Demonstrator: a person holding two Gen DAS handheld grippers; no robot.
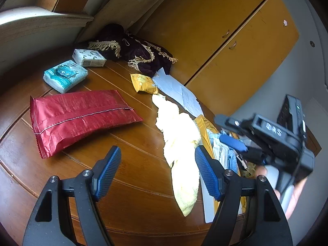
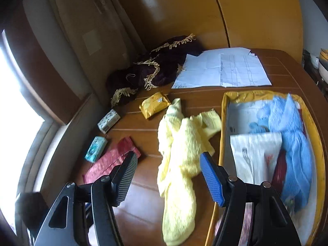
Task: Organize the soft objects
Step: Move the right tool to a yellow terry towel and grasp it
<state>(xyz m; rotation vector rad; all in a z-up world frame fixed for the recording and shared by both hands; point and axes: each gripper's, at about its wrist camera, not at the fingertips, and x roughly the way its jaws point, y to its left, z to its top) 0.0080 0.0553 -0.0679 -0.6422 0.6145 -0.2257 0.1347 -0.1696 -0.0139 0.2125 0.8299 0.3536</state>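
In the left wrist view the left gripper (image 1: 157, 170) hangs over the wooden table (image 1: 127, 184) with its blue-padded fingers spread wide and nothing between them; a crumpled yellow towel (image 1: 180, 143) lies just ahead, its lower end passing close by the right-hand finger; a red foil packet (image 1: 80, 119) lies flat to the left, with a teal tissue pack (image 1: 64, 75) and a white tissue pack (image 1: 89, 57) beyond it; a gold snack packet (image 1: 144, 83) sits beside some white papers (image 1: 178, 92), and a dark fringed cloth (image 1: 139, 53) is heaped at the far edge; the right gripper (image 1: 242, 143) shows at the right (blurred, held by a hand (image 1: 291, 196)) over a pile of blue and white things. In the right wrist view that gripper (image 2: 168, 178) also stands spread and empty, above the yellow towel (image 2: 182, 153), which lies on the table just left of a yellow-rimmed tray (image 2: 222, 135); the tray holds a blue cloth (image 2: 291, 139) and a white bag (image 2: 256, 153).
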